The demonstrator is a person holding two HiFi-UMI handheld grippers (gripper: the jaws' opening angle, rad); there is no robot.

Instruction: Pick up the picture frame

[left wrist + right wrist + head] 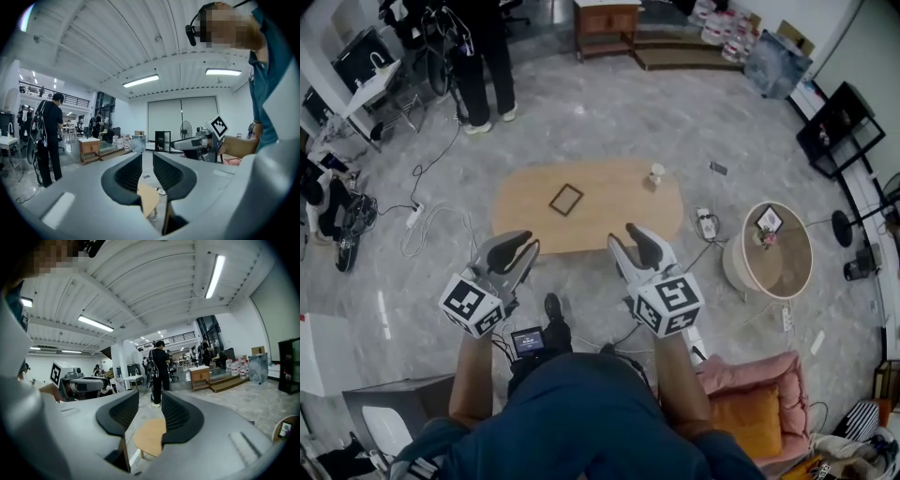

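**Workspace from the head view.** An oval wooden table (609, 220) stands on a grey marbled floor. The picture frame (566, 199), small and dark-rimmed, lies flat on the tabletop near its middle, a little toward the left end and clear of every edge. It sits as a diamond, with one corner toward the far edge, one toward the near edge, and one toward each end. The frame is close to square. Its slightly longer sides appear to run from near-left to far-right, oblique to the table's long axis. A small pale bottle (655, 176) stands upright by the far edge toward the right end, apart from the frame.

**Tools.** The left gripper (523, 247) and the right gripper (630, 242) are held side by side at the table's near edge. Both aim across the table and are well apart from the frame, which lies beyond and between them. In the left gripper view the jaws stand a narrow gap apart with nothing between the pads, so the tool is released and empty. In the right gripper view the jaws are likewise parted and empty, with only the tabletop showing beyond them.

**Surroundings.** A person in dark clothing (483, 66) stands on the floor beyond the table's left end. A round side table (787, 267) stands to the right of the oval table.
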